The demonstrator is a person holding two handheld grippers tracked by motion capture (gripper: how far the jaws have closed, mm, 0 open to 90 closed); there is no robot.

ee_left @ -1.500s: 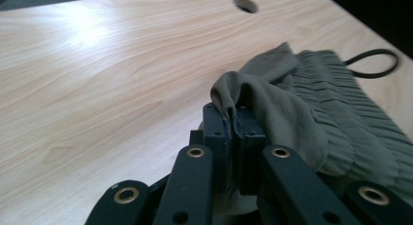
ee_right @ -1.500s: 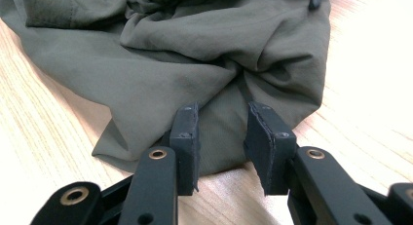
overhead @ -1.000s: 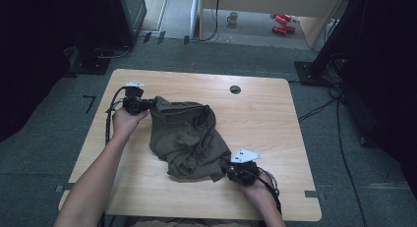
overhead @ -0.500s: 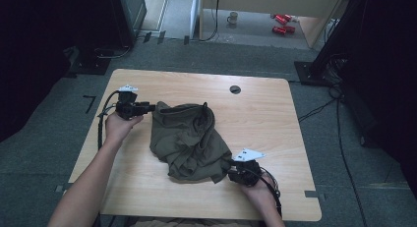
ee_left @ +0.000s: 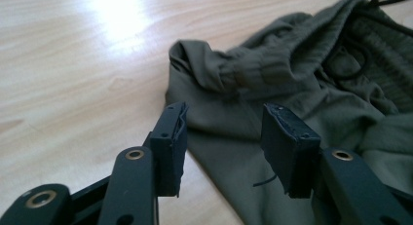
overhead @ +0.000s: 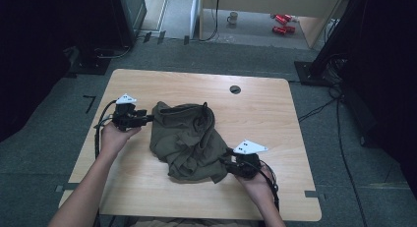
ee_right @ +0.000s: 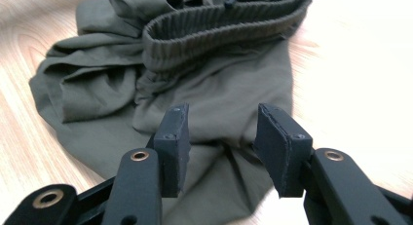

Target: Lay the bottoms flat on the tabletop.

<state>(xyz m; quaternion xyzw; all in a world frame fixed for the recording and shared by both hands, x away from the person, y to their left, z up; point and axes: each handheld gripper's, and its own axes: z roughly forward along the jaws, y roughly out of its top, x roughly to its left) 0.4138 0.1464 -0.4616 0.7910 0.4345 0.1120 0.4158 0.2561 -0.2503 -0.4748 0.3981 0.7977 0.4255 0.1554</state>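
- Olive trousers (overhead: 187, 141) lie crumpled at the middle of the wooden worktop (overhead: 275, 119), ribbed waistband (ee_right: 219, 23) and dark drawstring (ee_left: 358, 64) exposed.
- Left tongs (overhead: 147, 118), at the trousers' left edge: jaws apart, with a cuffed fold of cloth (ee_left: 229, 71) lying just beyond them in the left gripper view.
- Right tongs (overhead: 225, 160), at the trousers' near right corner: jaws apart above the fabric, nothing clamped.
- Round cable hole (overhead: 235, 89) sits in the worktop beyond the trousers, well apart from them.
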